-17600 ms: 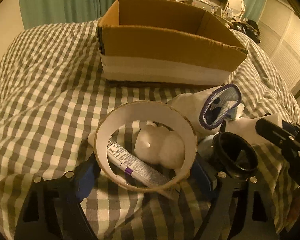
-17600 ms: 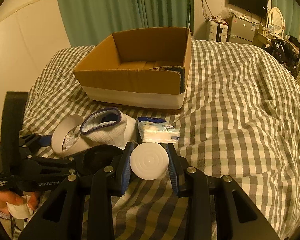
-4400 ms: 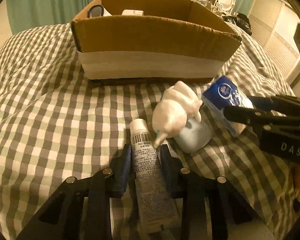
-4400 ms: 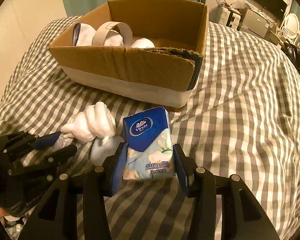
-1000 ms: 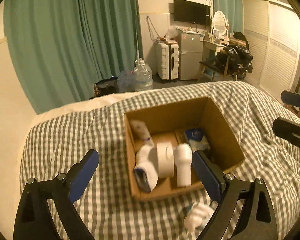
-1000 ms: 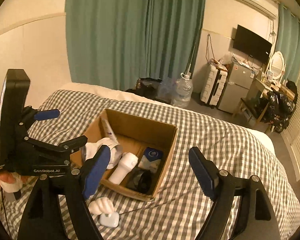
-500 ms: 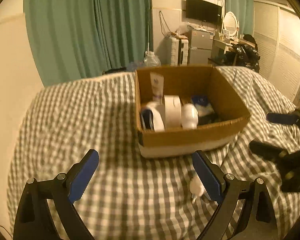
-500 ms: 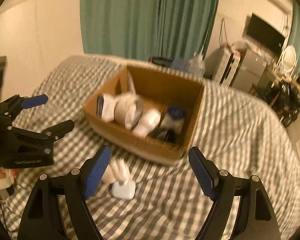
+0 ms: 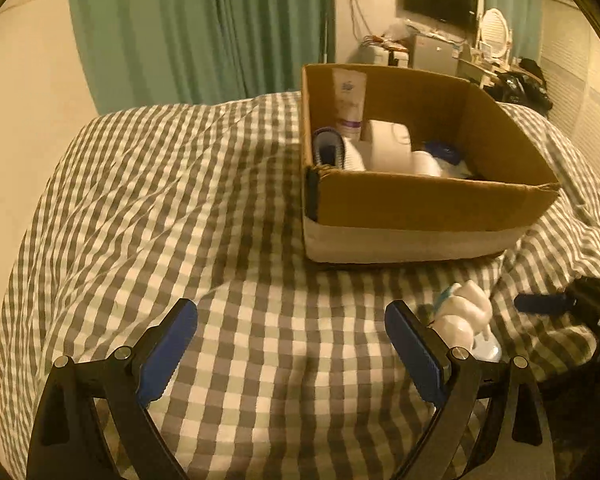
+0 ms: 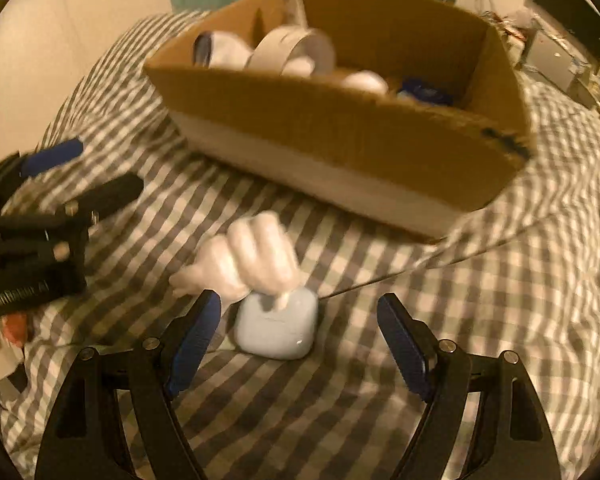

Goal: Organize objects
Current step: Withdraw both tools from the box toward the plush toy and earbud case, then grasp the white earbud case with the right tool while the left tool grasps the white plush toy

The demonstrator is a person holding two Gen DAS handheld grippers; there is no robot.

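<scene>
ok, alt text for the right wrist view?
Open right gripper hovers over a white hand-shaped figure on a pale blue base, lying on the checked bedspread before a cardboard box of items. The left gripper is at left.

One cardboard box (image 9: 420, 208), one fist-shaped figurine (image 10: 256, 264), two tongs (image 9: 292, 344) (image 10: 300, 340)

Right wrist view is motion-blurred. The cardboard box (image 9: 420, 204) near wall hides its contents' lower parts; the blue packet (image 10: 422, 92) is barely visible.
</scene>
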